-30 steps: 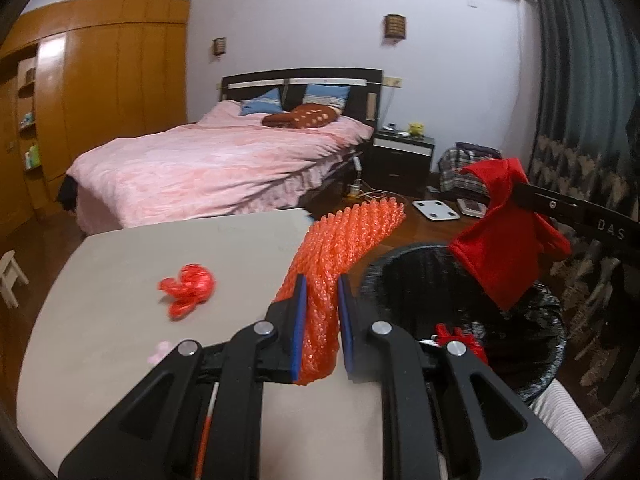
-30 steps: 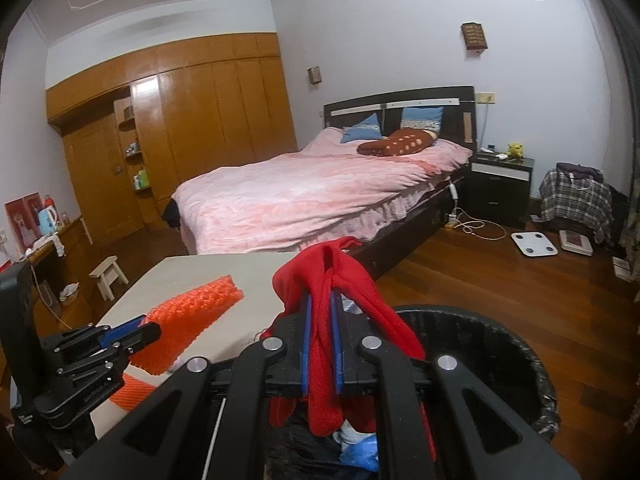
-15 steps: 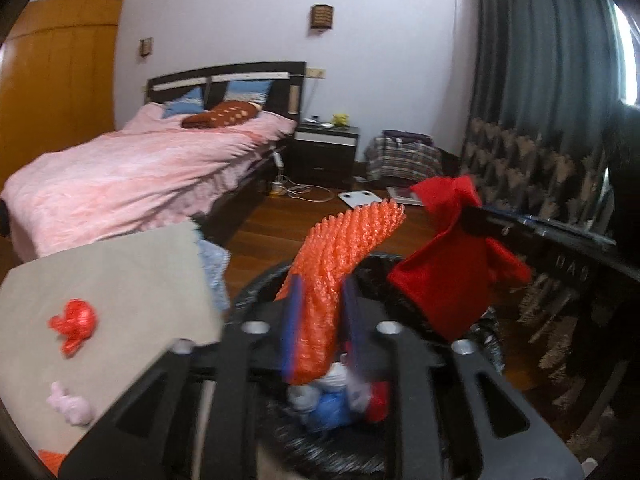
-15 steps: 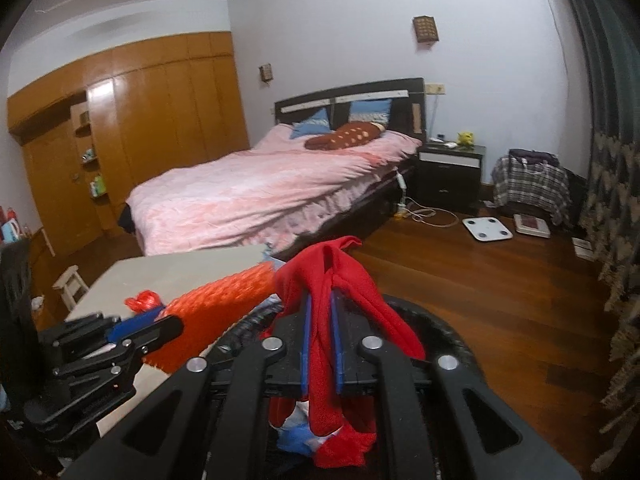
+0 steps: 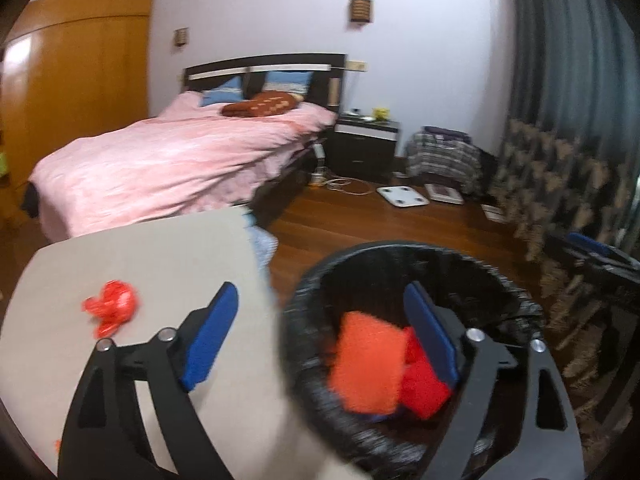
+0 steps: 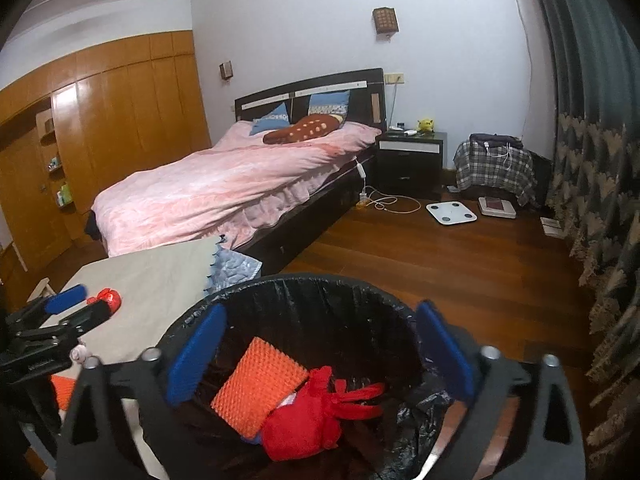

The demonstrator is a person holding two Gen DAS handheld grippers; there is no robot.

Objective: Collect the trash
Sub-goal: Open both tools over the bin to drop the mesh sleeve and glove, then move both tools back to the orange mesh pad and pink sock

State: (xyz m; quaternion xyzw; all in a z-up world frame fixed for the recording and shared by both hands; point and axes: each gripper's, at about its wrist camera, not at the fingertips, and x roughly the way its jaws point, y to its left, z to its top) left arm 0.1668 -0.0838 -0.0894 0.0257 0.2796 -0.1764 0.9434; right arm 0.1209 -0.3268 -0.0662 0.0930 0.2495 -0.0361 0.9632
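Note:
A black-lined trash bin (image 6: 320,284) stands beside a grey table (image 6: 152,272). Inside it lie an orange textured sheet (image 6: 258,384) and a red cloth bag (image 6: 308,420); both also show in the left wrist view, the sheet (image 5: 366,364) and the bag (image 5: 422,384). My right gripper (image 6: 316,352) is open and empty above the bin. My left gripper (image 5: 324,336) is open and empty, straddling the bin's rim (image 5: 292,320) and the table edge; it also shows in the right wrist view (image 6: 72,304). A crumpled red plastic piece (image 5: 112,306) lies on the table (image 5: 160,264).
A small pink scrap (image 6: 79,354) and an orange piece (image 6: 64,390) lie at the table's near edge. A bed with a pink cover (image 6: 232,184) stands behind. A nightstand (image 6: 410,160), white scale (image 6: 451,213) and curtain (image 6: 600,160) border the wooden floor (image 6: 460,264).
Both grippers opened. The orange sheet dropped from my left gripper and the red bag from my right gripper into the bin. My left gripper swung back toward the table.

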